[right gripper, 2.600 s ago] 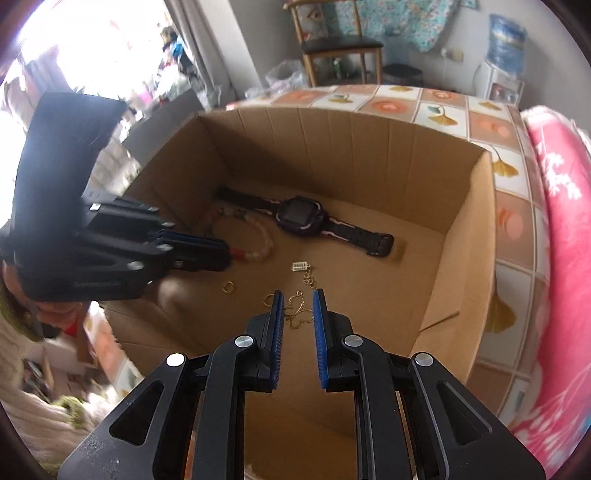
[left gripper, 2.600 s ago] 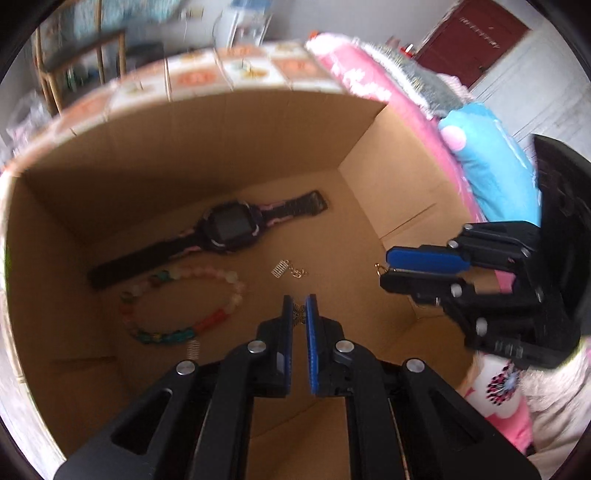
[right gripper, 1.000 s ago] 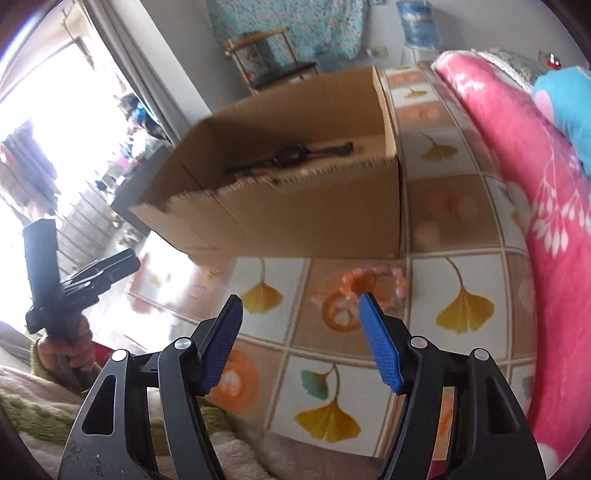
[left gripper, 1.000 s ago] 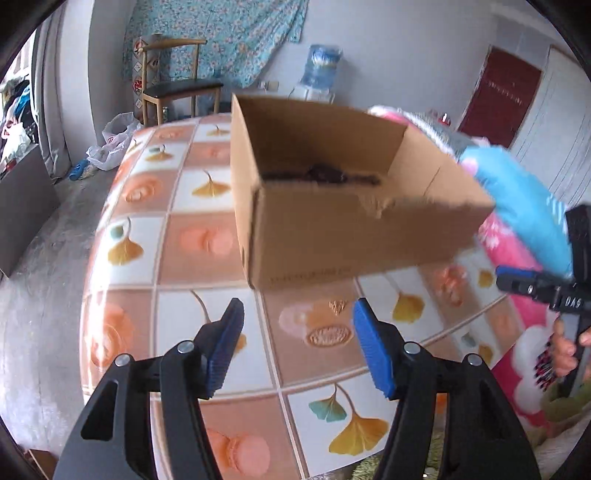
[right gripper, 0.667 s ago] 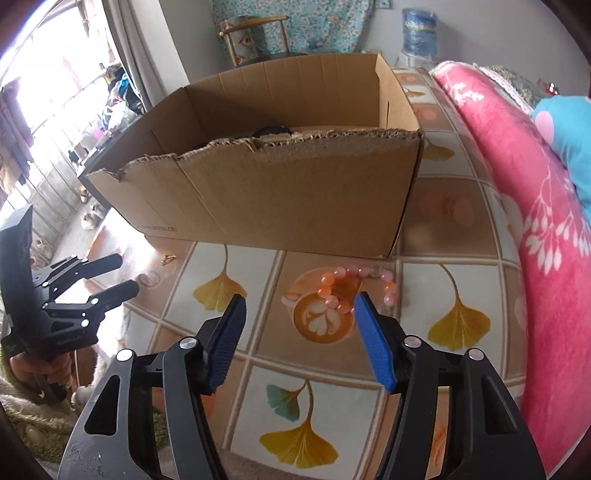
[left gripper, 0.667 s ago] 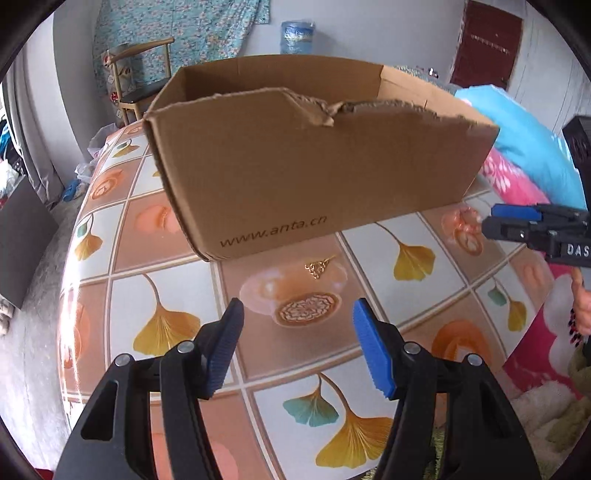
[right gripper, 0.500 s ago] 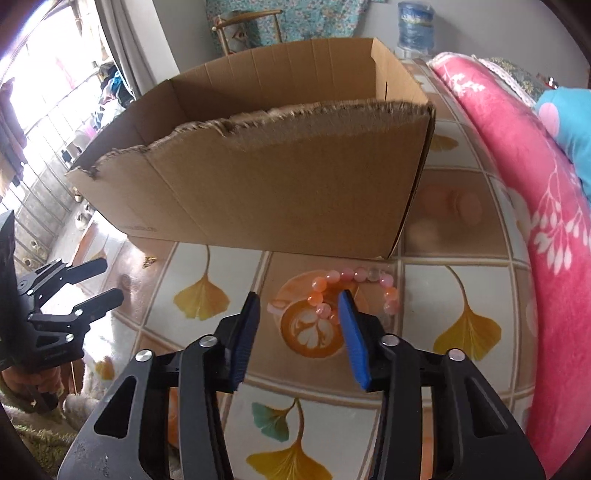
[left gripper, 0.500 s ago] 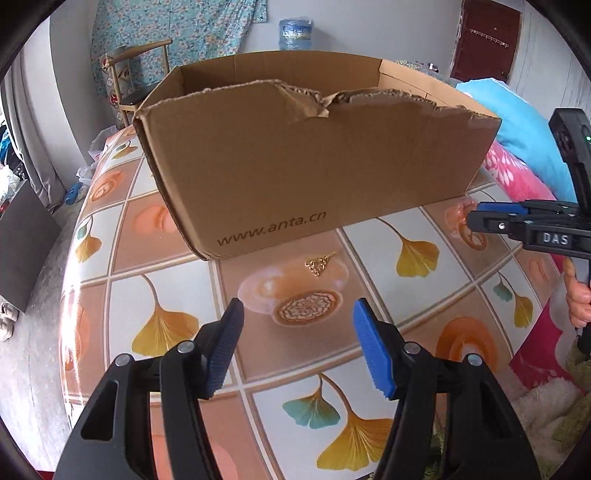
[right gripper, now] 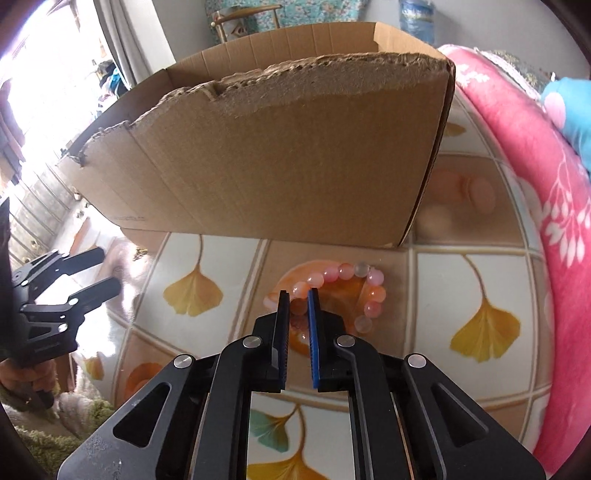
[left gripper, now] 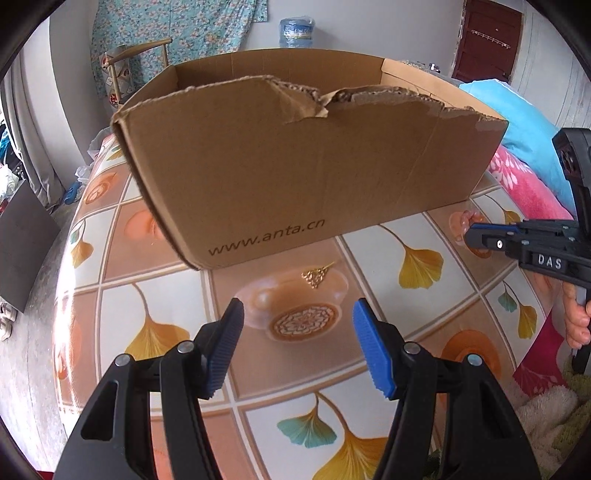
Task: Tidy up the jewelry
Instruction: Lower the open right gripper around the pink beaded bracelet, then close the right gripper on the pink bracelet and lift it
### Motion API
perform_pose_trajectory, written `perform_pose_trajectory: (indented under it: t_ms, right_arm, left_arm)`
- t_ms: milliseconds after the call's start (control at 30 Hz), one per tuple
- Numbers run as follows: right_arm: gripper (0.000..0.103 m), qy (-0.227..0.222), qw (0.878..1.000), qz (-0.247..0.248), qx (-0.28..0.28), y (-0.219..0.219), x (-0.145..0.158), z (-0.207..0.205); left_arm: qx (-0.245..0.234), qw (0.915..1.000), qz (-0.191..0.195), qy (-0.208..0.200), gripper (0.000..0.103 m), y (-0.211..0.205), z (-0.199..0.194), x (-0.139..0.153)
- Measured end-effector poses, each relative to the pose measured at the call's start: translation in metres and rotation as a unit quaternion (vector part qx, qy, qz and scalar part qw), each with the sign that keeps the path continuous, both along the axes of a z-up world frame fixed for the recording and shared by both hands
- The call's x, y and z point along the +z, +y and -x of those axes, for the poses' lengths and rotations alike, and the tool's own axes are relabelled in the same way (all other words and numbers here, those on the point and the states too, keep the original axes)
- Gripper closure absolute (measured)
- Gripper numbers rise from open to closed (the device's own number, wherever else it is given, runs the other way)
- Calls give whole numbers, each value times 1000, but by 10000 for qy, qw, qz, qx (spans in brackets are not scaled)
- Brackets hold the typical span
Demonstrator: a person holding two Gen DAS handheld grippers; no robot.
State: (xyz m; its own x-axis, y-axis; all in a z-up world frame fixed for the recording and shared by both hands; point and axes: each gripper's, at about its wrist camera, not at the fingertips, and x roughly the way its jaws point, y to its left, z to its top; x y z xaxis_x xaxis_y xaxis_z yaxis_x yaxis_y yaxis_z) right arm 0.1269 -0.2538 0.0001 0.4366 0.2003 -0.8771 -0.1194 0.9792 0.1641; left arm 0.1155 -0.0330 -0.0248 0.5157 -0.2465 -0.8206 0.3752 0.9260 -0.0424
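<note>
A brown cardboard box (left gripper: pixel 303 166) stands on the tiled table; it also shows in the right wrist view (right gripper: pixel 288 155). A small gold ornament (left gripper: pixel 314 275) lies on the table in front of the box, just ahead of my left gripper (left gripper: pixel 297 321), which is open and empty. A pink bead bracelet (right gripper: pixel 343 291) lies on the table near the box's right corner. My right gripper (right gripper: pixel 296 306) has closed around the bracelet's near-left beads. The right gripper also shows in the left wrist view (left gripper: pixel 476 236), and the left gripper in the right wrist view (right gripper: pixel 99 269).
The table (left gripper: pixel 417 258) has a glossy cloth with ginkgo-leaf tiles. A pink blanket (right gripper: pixel 546 184) and a blue pillow (left gripper: pixel 517 122) lie along the table's right side. A chair (left gripper: pixel 136 62) and a water bottle (left gripper: pixel 295 31) stand behind the box.
Both grippers came out of the box, where they were nearly shut, and dropped to the table in front of it. The left opened wide. The right opened, then narrowed around the bracelet's beads.
</note>
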Motion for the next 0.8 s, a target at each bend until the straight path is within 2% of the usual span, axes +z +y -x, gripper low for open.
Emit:
perform_pose_trajectory:
  t_ms: [100,267,400,633,800]
  right_arm:
    - [95,-13,9999,-92,-41,-1,-1,2]
    - [95,11,9993,-336,-135,-15,-1,-3]
    - [95,-7,9994,-338,-120,-15,-1,-1]
    - [95,-27,9991,-384,-150,-12,-3,-2]
    - [95,-35,9992,-377,-149,-13,-3,0]
  left_arm:
    - [-15,10000,90,-12,45,-4,-5,-1]
    - [-21,9998,220,-25,61,-7,-14,-3]
    - [-19,9998,202,-27,73,-9,-19,-5]
    - [-188,9993,-236,-221,88,-19,-17,-5]
    - [-317,9982,-398,-305,95,-26,-13,-6]
